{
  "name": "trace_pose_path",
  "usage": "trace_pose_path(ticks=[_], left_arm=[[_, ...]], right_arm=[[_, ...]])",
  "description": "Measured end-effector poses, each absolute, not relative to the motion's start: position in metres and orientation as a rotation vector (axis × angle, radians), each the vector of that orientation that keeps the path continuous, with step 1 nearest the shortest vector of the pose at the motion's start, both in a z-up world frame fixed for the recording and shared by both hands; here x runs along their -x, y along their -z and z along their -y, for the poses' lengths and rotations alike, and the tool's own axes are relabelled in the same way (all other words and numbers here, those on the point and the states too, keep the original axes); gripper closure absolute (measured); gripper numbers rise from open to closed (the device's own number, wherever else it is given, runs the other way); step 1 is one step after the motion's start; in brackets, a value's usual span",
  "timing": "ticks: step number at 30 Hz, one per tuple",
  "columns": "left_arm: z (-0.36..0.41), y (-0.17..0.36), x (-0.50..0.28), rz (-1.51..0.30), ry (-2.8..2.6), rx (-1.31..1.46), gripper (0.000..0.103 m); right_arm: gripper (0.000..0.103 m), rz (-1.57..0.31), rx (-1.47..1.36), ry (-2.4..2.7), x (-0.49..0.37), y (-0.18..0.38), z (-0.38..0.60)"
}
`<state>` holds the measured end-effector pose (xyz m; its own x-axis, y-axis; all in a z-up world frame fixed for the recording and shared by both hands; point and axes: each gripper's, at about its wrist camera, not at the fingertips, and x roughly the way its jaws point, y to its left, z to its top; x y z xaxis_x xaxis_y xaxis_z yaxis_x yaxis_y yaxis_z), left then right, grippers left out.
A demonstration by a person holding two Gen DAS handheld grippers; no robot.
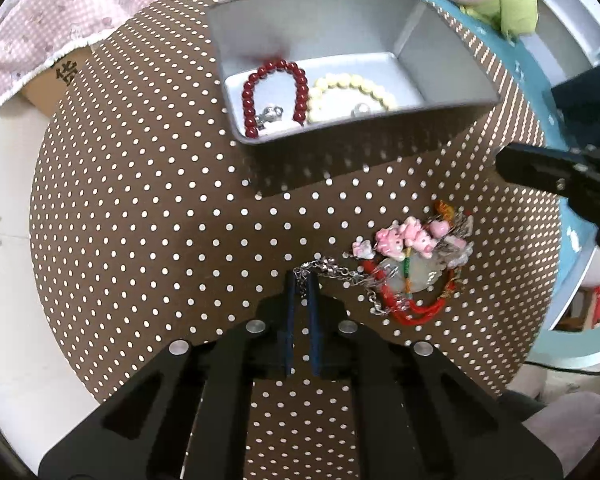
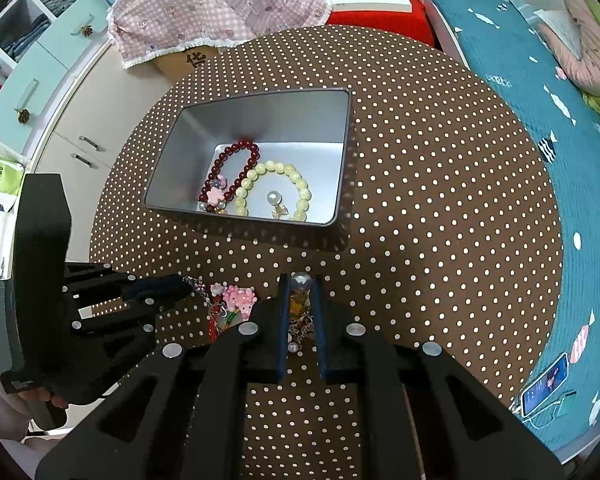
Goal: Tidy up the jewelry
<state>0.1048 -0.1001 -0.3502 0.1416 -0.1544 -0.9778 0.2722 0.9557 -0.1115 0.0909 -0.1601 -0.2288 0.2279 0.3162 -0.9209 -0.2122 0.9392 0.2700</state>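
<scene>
Polka-dot table (image 1: 140, 208); box (image 1: 440, 104), two bracelets; left gripper (image 1: 302, 280) pinching chain (image 1: 332, 270); right gripper (image 2: 300, 292) gripping pearl charm (image 2: 301, 282)

pink checked cloth (image 2: 220, 8), cardboard box (image 2: 184, 62), phone (image 2: 546, 386), teal bedspread (image 2: 540, 92)

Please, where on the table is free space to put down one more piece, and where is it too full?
Bare cloth lies right of the box, toward the bed, and left of the pile. The pile is crowded, with both grippers at it. The box floor has room behind the bracelets.
</scene>
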Motion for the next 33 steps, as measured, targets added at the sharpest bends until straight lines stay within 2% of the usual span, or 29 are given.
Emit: trace_pose_path(ticks=[14, 18, 20, 24, 33], left_arm=[[0.064, 0.276, -0.099, -1.207, 0.335, 0.053, 0.098], [0.039, 0.237, -0.103, -1.150, 0.347, 0.062, 0.098], [0.024, 0.198, -0.115, -1.114, 0.353, 0.060, 0.098], [0.023, 0.166, -0.123, -1.051, 0.371, 0.076, 0.098], [0.035, 0.151, -0.148, -1.022, 0.400, 0.061, 0.097]], right_arm=[[0.093, -1.232, -0.092, -0.368, -0.094, 0.204, 0.159], [0.093, -1.205, -0.096, -0.376, -0.099, 0.193, 0.159], [0.093, -1.182, -0.095, -0.382, -0.101, 0.185, 0.159], [0.093, -1.149, -0.087, -0.398, -0.111, 0.173, 0.155], [0.093, -1.136, -0.066, -0.428, -0.131, 0.172, 0.145]])
